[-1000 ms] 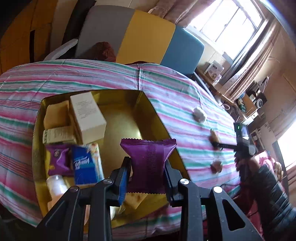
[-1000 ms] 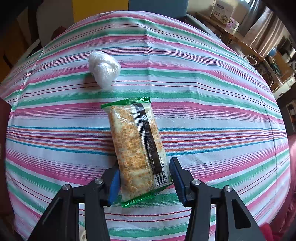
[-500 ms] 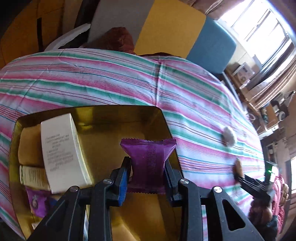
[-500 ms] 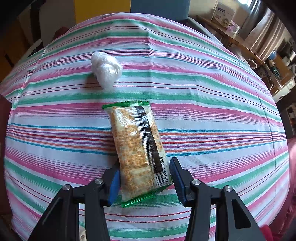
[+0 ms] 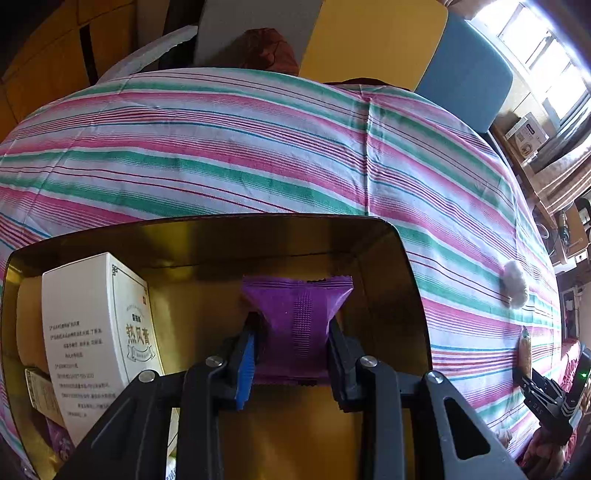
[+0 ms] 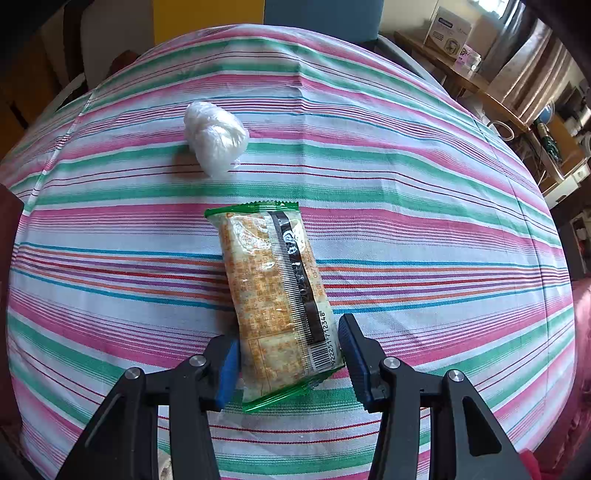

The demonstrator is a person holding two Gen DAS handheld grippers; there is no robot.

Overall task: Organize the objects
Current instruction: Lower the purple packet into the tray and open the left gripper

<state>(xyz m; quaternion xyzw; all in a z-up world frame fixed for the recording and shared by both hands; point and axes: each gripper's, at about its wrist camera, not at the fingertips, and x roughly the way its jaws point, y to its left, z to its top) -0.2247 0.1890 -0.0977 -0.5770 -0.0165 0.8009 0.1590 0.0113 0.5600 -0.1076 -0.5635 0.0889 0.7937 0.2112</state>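
My left gripper (image 5: 291,343) is shut on a purple snack packet (image 5: 295,314) and holds it low inside the gold tin (image 5: 410,280), near its far right corner. A white box (image 5: 92,332) stands in the tin to the left. My right gripper (image 6: 288,354) is open, its jaws on either side of the near end of a green-edged cracker pack (image 6: 273,295) that lies on the striped tablecloth (image 6: 406,221). A white wrapped ball (image 6: 214,136) lies beyond the pack, to the left. The ball (image 5: 515,284) and the cracker pack (image 5: 525,350) also show far right in the left wrist view.
More packets (image 5: 40,391) lie in the tin's left part, behind the white box. A grey, yellow and blue chair back (image 5: 369,33) stands past the table's far edge. Shelves with boxes (image 6: 447,33) stand off the table's right side.
My left gripper has carried the purple packet forward and down into the tin. My right gripper has edged slightly closer around the cracker pack; its jaws remain open.
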